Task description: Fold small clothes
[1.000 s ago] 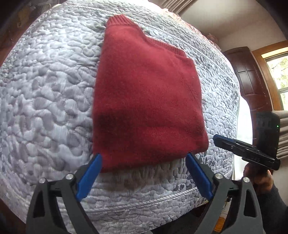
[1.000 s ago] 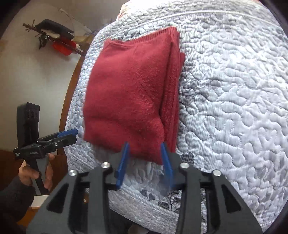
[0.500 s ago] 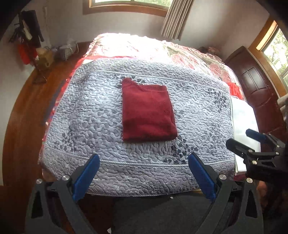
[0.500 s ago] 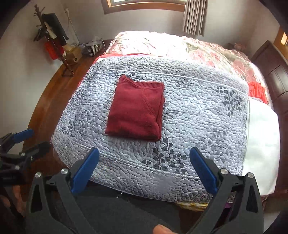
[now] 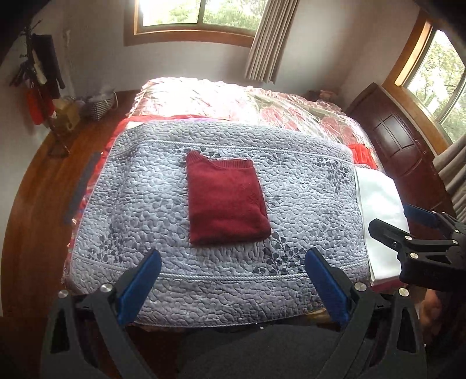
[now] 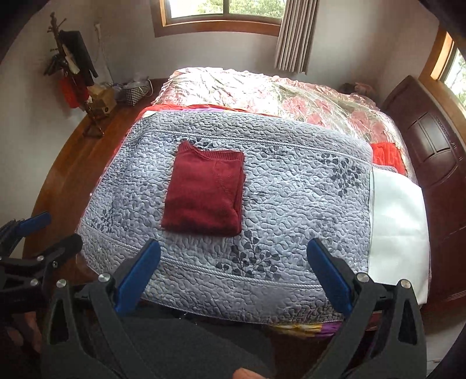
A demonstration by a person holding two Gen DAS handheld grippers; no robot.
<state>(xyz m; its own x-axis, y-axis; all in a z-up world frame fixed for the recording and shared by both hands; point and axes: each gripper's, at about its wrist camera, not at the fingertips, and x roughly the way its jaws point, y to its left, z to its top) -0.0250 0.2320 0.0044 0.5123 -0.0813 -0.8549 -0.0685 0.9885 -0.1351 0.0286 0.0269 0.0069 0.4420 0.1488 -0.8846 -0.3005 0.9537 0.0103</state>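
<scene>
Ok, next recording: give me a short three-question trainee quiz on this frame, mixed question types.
1. True or false: the left hand-held gripper is shut on the red sweater.
2. Multiple choice: the sweater lies on (A) the wooden floor, (B) the grey quilt, (C) the white sheet.
3. Fill in: the sweater's ribbed neckline lies at the edge ____ from both grippers.

Key
1. False: both it and the right hand-held gripper are open and clear of the sweater.
2. B.
3. Farthest.

Likely home bedroom: quilted bed, curtained window.
</scene>
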